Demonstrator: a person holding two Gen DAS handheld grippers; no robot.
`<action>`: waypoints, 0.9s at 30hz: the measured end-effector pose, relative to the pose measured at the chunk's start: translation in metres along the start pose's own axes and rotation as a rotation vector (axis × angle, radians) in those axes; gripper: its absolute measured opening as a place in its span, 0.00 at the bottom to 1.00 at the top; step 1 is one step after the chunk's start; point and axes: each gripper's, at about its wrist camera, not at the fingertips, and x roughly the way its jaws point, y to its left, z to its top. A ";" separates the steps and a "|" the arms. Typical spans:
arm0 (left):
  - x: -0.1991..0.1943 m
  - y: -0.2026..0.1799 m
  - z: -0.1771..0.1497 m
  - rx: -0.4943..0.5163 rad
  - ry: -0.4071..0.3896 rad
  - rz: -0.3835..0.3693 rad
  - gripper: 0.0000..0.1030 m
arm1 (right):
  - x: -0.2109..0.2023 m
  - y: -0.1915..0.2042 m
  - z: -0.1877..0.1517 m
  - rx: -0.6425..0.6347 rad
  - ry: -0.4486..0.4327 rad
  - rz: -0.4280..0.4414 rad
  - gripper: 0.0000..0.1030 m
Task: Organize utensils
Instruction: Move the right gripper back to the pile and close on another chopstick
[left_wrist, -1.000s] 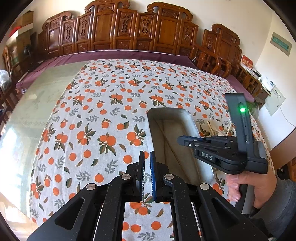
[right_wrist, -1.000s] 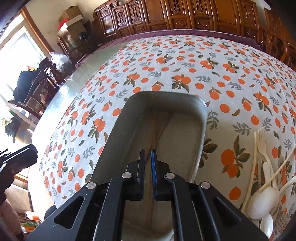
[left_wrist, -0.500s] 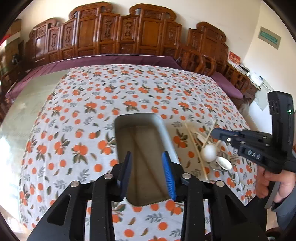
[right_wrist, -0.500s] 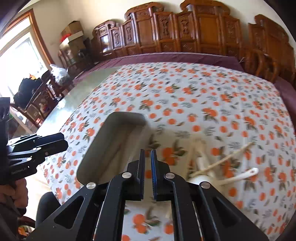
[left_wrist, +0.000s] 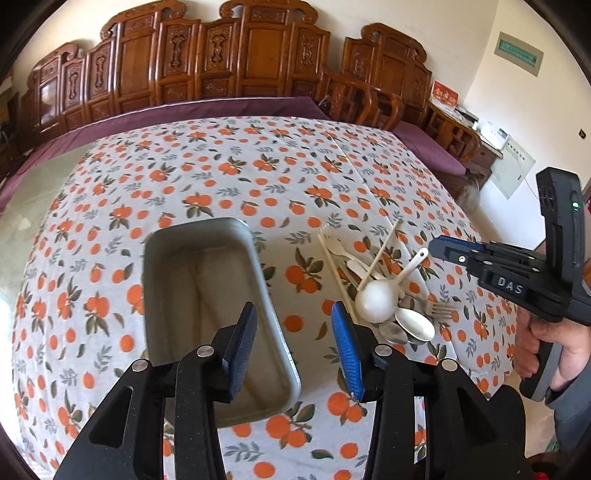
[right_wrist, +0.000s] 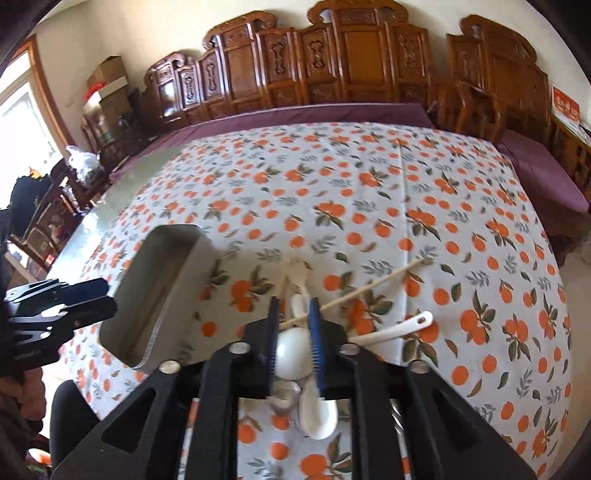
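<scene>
A grey metal tray (left_wrist: 207, 236) lies on the orange-print tablecloth; it also shows in the right wrist view (right_wrist: 147, 295). Right of it is a pile of utensils (left_wrist: 384, 295): white spoons, plastic forks, chopsticks. My left gripper (left_wrist: 291, 332) is open, above the tray's right rim. My right gripper (right_wrist: 293, 328) is partly open above the pile, with the bowl of a white spoon (right_wrist: 293, 350) seen between its fingers. It also shows at the right in the left wrist view (left_wrist: 443, 247). A chopstick (right_wrist: 369, 290) lies across the pile.
Carved wooden chairs (left_wrist: 229, 70) line the far side of the table. The cloth (left_wrist: 258, 166) covers most of the table; bare glass (right_wrist: 122, 192) shows at the left. The table's near edge is just below both grippers.
My left gripper has opened and shifted right over the tray's rim. My right gripper has swung from the tray to the utensil pile and opened a little.
</scene>
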 end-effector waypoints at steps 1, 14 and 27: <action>0.002 -0.002 0.000 0.002 0.003 -0.002 0.39 | 0.005 -0.005 0.000 0.008 0.008 -0.005 0.24; 0.023 -0.010 0.003 0.016 0.031 -0.005 0.39 | 0.077 -0.046 0.008 0.189 0.101 -0.017 0.33; 0.026 -0.016 0.001 0.025 0.037 -0.029 0.39 | 0.117 -0.056 0.012 0.280 0.194 -0.132 0.30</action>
